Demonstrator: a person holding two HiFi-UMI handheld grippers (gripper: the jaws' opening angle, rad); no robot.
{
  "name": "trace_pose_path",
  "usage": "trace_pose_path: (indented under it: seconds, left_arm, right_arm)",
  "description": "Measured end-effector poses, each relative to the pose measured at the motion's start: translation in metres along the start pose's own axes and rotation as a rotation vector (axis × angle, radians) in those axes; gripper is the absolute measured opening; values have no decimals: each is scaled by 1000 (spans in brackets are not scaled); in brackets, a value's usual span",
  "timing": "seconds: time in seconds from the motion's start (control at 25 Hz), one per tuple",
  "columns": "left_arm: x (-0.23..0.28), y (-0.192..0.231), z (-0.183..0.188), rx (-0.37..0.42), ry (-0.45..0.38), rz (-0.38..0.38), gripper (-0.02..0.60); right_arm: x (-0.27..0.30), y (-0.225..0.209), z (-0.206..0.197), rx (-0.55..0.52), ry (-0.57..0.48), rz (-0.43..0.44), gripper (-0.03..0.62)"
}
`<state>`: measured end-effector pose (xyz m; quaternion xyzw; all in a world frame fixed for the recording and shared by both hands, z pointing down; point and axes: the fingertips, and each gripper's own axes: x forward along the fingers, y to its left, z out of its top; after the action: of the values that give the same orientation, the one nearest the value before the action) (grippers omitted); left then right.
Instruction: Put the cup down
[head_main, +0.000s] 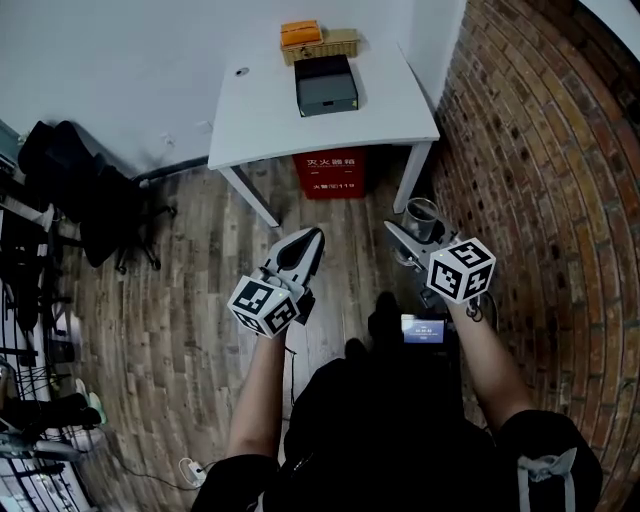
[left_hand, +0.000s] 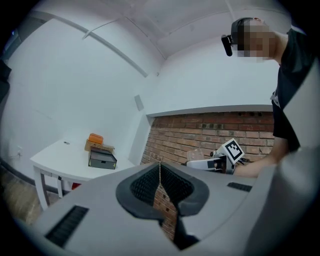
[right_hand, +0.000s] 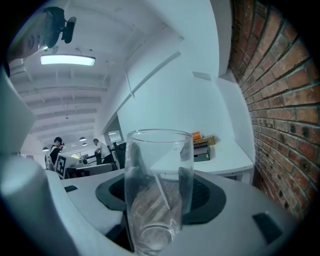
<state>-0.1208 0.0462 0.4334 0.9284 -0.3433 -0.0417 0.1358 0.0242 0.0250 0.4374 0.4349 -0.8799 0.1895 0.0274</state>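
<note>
A clear glass cup stands upright between the jaws of my right gripper, which is shut on it. In the head view the cup shows at the tip of the right gripper, held above the wooden floor, short of the white table. My left gripper is shut with nothing in it; its jaws meet in the left gripper view. The right gripper with the cup also shows there, in front of the brick wall.
On the white table lie a dark box, a woven tray and an orange item. A red box stands under the table. A brick wall runs along the right. Dark chairs and clutter fill the left.
</note>
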Motion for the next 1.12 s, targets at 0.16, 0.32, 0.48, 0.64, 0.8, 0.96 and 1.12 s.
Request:
trace_pose_path:
  seconds: [0.16, 0.32, 0.48, 0.64, 0.8, 0.96, 1.12]
  left_arm:
    - [22, 31, 4, 1, -1, 6, 17]
    - [56, 68, 5, 6, 6, 25, 17]
    - [103, 109, 14, 5, 14, 40, 17]
    - [159, 153, 31, 5, 24, 52, 17]
    - [215, 192, 52, 9, 28, 55, 17]
    - [257, 228, 69, -2, 24, 66, 17]
    - [282, 254, 77, -10, 22, 85, 17]
  right_arm:
    - [34, -22, 7, 9, 2, 7, 276]
    - [78, -54, 16, 12, 4, 34, 276]
    - [129, -93, 34, 13, 8, 55, 275]
    - [177, -136, 63, 24, 10, 75, 276]
    - [221, -183, 97, 29, 11, 83, 276]
    - [259, -218, 123, 37, 7, 100, 276]
    - [288, -238, 137, 43, 15, 121, 276]
